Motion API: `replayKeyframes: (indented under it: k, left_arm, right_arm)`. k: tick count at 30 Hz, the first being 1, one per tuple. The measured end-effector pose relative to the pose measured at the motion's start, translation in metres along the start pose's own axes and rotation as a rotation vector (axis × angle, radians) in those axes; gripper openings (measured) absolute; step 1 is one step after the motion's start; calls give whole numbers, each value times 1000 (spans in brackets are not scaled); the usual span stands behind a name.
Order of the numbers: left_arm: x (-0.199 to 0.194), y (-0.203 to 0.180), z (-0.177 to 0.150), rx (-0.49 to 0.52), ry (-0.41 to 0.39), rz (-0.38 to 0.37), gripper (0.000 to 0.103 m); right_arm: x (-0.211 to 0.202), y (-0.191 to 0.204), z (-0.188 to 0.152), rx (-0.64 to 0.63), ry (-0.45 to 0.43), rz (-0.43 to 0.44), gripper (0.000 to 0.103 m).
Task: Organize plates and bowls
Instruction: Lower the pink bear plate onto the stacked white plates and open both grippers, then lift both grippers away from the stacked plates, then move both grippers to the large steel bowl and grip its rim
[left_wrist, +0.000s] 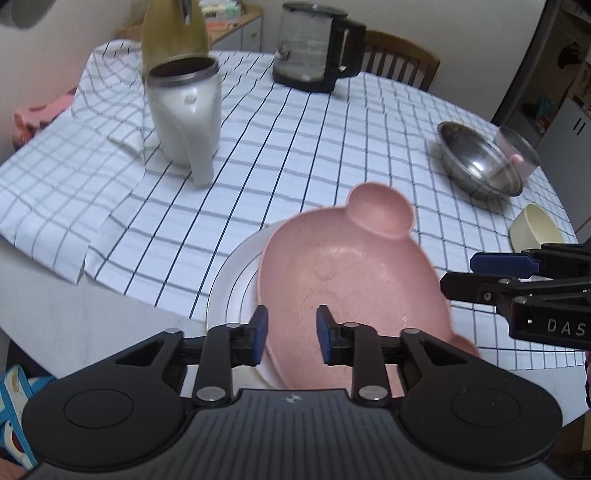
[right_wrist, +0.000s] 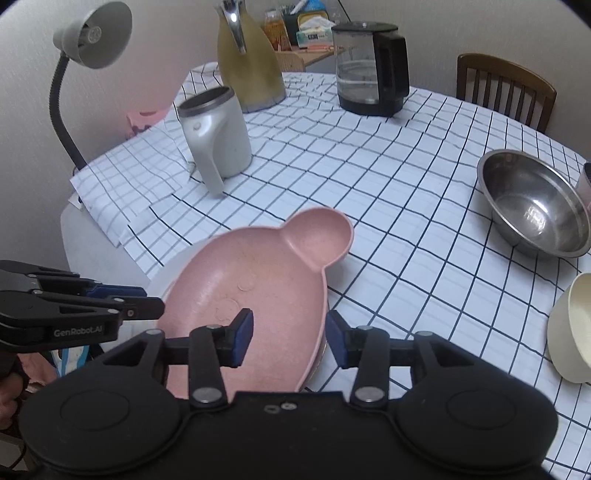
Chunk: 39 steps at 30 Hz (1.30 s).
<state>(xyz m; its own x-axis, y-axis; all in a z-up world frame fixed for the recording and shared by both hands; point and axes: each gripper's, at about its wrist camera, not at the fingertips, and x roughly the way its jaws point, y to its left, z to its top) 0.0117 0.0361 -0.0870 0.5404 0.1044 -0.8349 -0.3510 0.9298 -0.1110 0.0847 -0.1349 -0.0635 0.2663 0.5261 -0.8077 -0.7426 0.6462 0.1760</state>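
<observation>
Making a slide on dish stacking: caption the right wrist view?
Open right gripper straddling the rim of a pink bear-shaped plate atop a white plate.

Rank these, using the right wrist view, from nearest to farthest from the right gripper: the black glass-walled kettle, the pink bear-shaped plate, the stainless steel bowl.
1. The pink bear-shaped plate, right at the right gripper, its rim between the open fingers.
2. The stainless steel bowl, out to the right on the checked tablecloth.
3. The black glass-walled kettle, at the far side of the table.
</observation>
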Motion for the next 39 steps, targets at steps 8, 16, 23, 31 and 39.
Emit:
replayKeyframes:
  k: [8, 16, 23, 31, 39]
  left_arm:
    - [-30, -30, 19, 78, -136, -50, 67]
    - [-41, -69, 42, 155, -218, -105, 71]
    - [-42, -112, 63, 208, -264, -146, 78]
    - [-21, -165, 84, 231, -273, -150, 82]
    - [16, -216, 111, 220, -251, -109, 94]
  right_arm:
    - [-44, -1, 2, 32, -111, -7, 58]
    - [-90, -27, 4, 101, -222, -56, 74]
    - [-120, -58, 7, 132, -298, -134, 95]
    - [-139, -115, 9, 182, -327, -233, 102]
    - [-139, -174, 14, 218, -311, -298, 102]
